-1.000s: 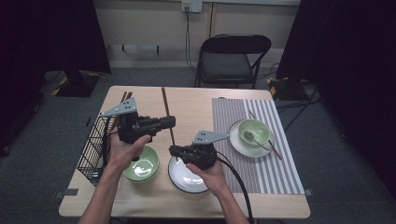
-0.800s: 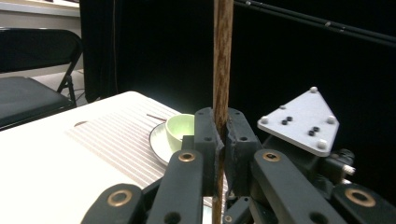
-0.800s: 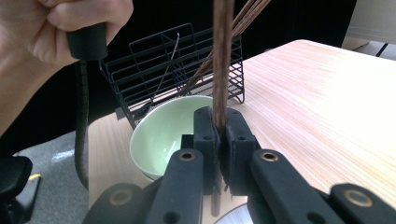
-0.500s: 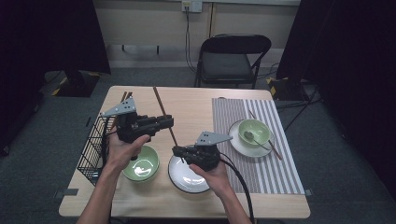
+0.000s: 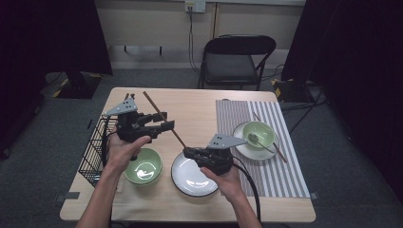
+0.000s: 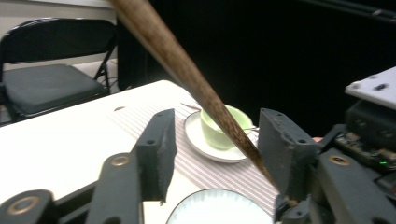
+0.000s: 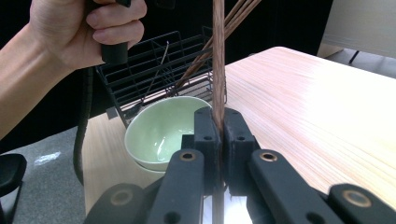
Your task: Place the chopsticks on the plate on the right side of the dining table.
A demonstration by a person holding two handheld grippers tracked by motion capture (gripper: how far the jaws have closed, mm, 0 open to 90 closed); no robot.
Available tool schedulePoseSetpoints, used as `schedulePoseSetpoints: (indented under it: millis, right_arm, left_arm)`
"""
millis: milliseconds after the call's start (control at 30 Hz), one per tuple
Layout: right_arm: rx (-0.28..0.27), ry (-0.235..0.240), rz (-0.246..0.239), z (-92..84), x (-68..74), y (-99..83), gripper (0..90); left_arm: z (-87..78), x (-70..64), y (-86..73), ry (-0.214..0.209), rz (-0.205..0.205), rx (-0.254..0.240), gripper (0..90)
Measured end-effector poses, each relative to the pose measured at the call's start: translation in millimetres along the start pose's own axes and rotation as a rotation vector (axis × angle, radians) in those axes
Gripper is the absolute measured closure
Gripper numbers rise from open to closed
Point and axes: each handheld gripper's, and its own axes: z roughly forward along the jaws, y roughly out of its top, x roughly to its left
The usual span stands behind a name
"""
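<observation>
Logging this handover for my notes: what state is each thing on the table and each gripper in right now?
Chopstick: off the table, slanted, clamped at its lower end.
Right gripper: shut on the chopstick.
Left gripper: jaws have just opened, chopstick passes between them.
Green bowl: upright, empty.
White plate: empty.
Wire basket: upright at the table edge.
Far bowl: on a saucer, spoon inside.

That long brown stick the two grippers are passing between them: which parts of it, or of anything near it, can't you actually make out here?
- Chopstick: its lower end is hidden between the shut right gripper jaws in the right gripper view.
- Its upper end runs past the top edge in the left gripper view, blurred by closeness.
- Wire basket: its contents are too small to tell in the high view.
- Spoon in the far bowl: small and indistinct there.
</observation>
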Motion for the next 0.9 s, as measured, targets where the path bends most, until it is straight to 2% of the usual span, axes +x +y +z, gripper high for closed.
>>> schedulePoseSetpoints:
  millis: [400,433,500,567,733,900]
  right_arm:
    - [-0.010,-0.016,-0.006,-13.1,-0.1,3.0,85.9]
    - [-0.031,-0.027,-0.006,-15.7,1.0,3.3,86.0]
    - [-0.050,-0.024,-0.004,-18.2,2.2,4.4,86.1]
    - [-0.050,-0.030,-0.005,-18.3,2.4,4.8,86.1]
    - [-0.040,-0.029,-0.003,-17.8,2.4,4.6,86.3]
    - [-0.028,-0.018,-0.001,-17.7,1.3,3.2,86.3]
  left_arm:
    - [2.4,2.5,-6.1,0.034,0.012,0.007,37.2]
    - [1.1,3.2,-8.4,0.032,-0.007,-0.010,37.2]
    - [0.9,3.2,-10.6,0.047,0.000,-0.009,37.2]
    - [1.3,4.1,-11.6,0.057,0.001,0.001,36.8]
    - [1.0,9.4,-15.6,0.034,-0.040,0.002,35.1]
    - [-1.1,12.7,-15.0,0.035,-0.050,-0.001,32.4]
